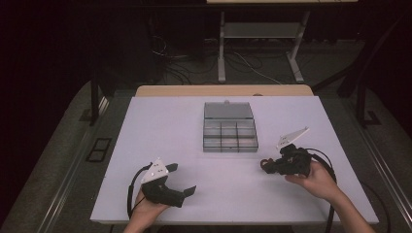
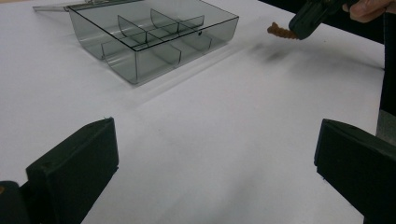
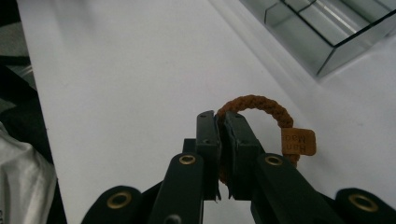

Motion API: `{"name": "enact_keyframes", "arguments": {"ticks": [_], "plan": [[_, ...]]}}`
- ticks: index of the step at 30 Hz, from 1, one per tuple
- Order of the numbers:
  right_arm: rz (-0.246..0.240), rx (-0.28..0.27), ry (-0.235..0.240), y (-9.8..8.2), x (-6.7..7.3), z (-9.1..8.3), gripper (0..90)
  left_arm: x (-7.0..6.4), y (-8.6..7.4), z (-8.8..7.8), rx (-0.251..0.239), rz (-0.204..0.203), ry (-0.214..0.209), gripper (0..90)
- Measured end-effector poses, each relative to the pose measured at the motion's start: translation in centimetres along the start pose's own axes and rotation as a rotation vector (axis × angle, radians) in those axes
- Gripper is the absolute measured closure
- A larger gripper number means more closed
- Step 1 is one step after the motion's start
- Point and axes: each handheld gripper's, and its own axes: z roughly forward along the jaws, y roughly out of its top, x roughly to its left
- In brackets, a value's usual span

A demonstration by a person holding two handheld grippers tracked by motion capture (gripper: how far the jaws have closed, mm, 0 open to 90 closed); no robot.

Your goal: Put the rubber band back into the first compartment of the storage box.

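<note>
With the right gripper (image 3: 223,133) jaws clamped on the braided band (image 3: 261,108), carry it level to the divided box (image 1: 229,127) at frame centre, while the left gripper (image 1: 180,180) rests wide open, empty.

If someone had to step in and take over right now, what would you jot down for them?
Right gripper: shut on the brown braided band, held above the white table.
Left gripper: open, holding nothing, near the table's front edge.
Clear divided box: lid open, at mid-table; its compartments look bare.
Done: band picked up.
Left, probably: carry it to the box and drop it into a compartment.
</note>
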Motion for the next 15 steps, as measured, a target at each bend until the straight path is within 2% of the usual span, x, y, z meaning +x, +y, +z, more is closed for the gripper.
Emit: {"name": "enact_keyframes", "arguments": {"ticks": [4, 11, 15], "plan": [[0.010, -0.030, 0.004, 0.5, -0.1, -0.9, 84.9, 0.1, 0.0, 0.0, 0.004, -0.002, 0.001, 0.0], [0.008, -0.051, 0.007, 1.2, 0.0, -1.5, 84.8, 0.1, 0.0, 0.1, 0.006, -0.001, -0.001, 0.0], [0.013, -0.087, 0.023, 1.9, 0.0, -1.8, 84.8, 0.1, 0.0, 0.1, 0.004, -0.005, -0.002, 0.0]]}}
